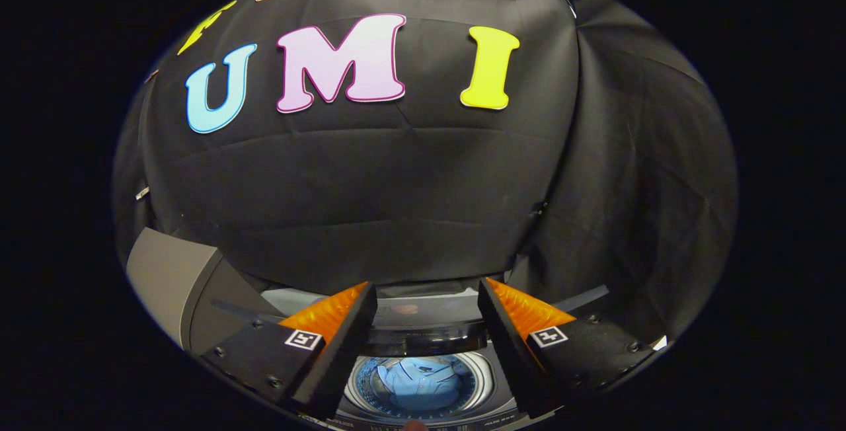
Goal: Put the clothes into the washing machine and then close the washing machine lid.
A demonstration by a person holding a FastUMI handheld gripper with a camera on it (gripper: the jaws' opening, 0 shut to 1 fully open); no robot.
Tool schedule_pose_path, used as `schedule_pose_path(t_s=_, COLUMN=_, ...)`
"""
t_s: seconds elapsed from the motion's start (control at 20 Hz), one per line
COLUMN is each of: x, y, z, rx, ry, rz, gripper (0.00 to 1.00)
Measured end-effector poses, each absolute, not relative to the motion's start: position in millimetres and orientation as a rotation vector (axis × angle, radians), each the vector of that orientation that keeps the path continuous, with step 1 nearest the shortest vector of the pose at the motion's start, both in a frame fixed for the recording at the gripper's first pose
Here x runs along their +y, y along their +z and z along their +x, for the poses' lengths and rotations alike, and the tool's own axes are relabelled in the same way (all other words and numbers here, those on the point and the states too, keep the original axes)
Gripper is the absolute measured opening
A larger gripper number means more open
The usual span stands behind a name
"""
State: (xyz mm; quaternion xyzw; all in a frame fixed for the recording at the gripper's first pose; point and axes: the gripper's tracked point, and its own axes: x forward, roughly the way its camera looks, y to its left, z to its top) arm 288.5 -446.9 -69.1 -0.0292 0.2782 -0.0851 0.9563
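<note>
While the claw (pixel 426 302) hangs with fingers apart and empty, the light blue cloth garment (pixel 418 383) lies below in the round washing machine drum (pixel 479 388), lid not yet closed.

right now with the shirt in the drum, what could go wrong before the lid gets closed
1. The light blue shirt lies bunched in the round steel drum; if it sits high, the lid could catch on it.
2. The tongs are open and empty above the grey top-loading washing machine, with the raised dark lid just ahead; a careless push might slam it.
</note>
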Motion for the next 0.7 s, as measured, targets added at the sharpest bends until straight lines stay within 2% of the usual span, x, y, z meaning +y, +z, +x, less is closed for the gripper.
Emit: schedule_pose_path(t_s=0.7, x=-444, y=-75, z=270, rx=0.551, ry=-0.162, rz=-0.046, gripper=0.98)
